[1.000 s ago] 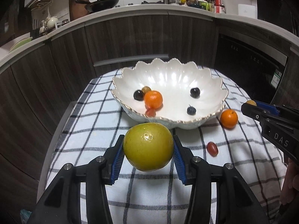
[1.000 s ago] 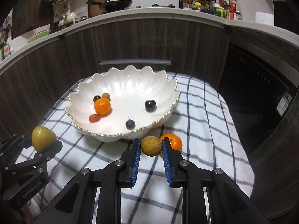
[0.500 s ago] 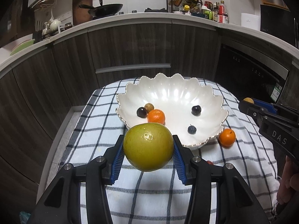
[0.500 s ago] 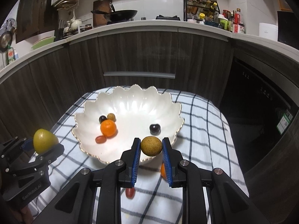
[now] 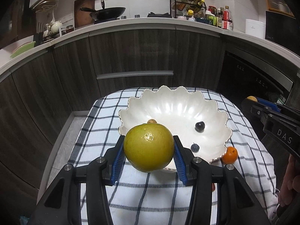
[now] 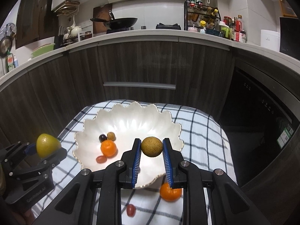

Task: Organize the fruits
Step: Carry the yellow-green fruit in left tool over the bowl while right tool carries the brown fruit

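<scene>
My left gripper [image 5: 149, 149] is shut on a large yellow-green citrus fruit [image 5: 148, 147], held above the near rim of a white scalloped bowl [image 5: 174, 103]. My right gripper [image 6: 151, 147] is shut on a small brown round fruit [image 6: 151, 146], also raised over the bowl [image 6: 131, 120]. Inside the bowl lie a small orange [image 6: 108, 148], a red grape tomato [image 6: 101, 159], a dark grape [image 6: 102, 137], a brown longan [image 6: 111, 136], a dark cherry [image 5: 199, 126] and a blueberry [image 5: 195, 147]. On the cloth outside the bowl sit another small orange [image 6: 169, 192] and a red tomato [image 6: 130, 210].
The bowl stands on a black-and-white checked cloth [image 5: 97, 135] over a small table. Dark wood cabinets [image 6: 138, 65] curve behind it under a white counter with a wok [image 6: 121, 22] and bottles. A dark appliance [image 6: 262, 123] is at the right. A person's hand [image 5: 289, 189] holds the right gripper.
Both grippers have risen and drawn back with their fruits still held, so the bowl and table look smaller and lower in both views.
</scene>
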Demonstrator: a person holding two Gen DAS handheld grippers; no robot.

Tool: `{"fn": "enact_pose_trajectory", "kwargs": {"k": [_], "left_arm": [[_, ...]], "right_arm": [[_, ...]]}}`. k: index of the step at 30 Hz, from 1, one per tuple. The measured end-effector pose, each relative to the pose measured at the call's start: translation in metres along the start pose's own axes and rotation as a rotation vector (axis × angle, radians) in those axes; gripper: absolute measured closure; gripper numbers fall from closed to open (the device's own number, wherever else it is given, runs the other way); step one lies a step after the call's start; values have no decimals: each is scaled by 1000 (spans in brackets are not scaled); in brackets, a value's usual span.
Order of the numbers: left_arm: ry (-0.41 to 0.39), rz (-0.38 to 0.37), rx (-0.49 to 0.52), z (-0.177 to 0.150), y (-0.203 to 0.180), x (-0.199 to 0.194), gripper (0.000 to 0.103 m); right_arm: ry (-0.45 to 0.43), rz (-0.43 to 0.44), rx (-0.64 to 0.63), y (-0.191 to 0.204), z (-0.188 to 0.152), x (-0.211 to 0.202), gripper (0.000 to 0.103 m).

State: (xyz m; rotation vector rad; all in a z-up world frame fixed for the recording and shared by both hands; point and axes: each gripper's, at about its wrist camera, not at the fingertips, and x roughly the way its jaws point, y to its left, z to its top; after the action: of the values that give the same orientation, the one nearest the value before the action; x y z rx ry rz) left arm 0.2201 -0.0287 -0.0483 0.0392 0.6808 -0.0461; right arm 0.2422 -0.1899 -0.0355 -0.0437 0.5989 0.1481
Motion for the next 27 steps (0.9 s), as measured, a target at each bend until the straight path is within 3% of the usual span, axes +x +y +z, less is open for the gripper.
{"fn": "enact_pose_trajectory", "kwargs": {"k": [27], "left_arm": [[3,-20,-18,44,13,40,55]], "right_arm": [[-4,-6,9,-3,38,34,78]]}}
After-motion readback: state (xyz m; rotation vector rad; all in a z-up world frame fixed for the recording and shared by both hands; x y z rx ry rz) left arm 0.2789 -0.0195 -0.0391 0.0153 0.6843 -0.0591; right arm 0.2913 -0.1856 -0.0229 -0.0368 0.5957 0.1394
